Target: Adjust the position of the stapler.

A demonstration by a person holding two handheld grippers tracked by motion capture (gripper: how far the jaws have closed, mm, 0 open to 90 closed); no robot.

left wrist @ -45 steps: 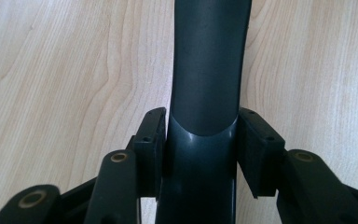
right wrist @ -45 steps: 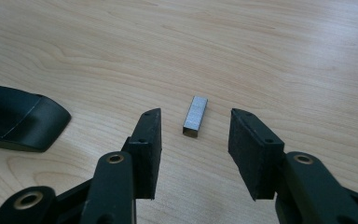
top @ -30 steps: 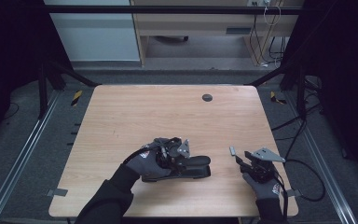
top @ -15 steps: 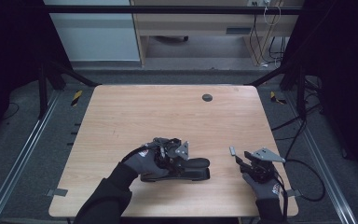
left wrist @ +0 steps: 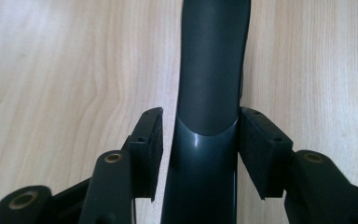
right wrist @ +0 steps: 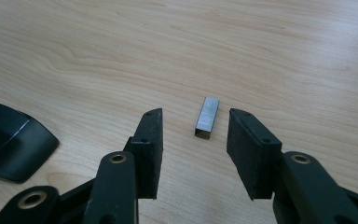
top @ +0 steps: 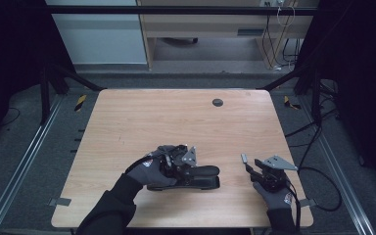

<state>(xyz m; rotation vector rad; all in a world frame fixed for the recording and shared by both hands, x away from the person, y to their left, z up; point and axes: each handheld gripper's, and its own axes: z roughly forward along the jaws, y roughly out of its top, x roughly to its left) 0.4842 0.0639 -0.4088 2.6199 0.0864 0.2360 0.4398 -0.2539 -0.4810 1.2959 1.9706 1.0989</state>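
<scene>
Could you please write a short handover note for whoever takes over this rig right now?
Left gripper: jaws have just been opening, straddling the black stapler; a gap shows at one pad, the other sits close against it.
Right gripper: open, jaws either side of the strip of staples, not touching it.
The stapler lies flat on the wooden table, the strip to its right.
Done: nothing loaded as far as can be seen.
Left, probably: pick up the strip and load it into the stapler.

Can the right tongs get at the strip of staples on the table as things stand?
Probably yes. The right tongs stand open, with the strip of staples lying on bare table just ahead between the jaws; nothing blocks the way.
</scene>
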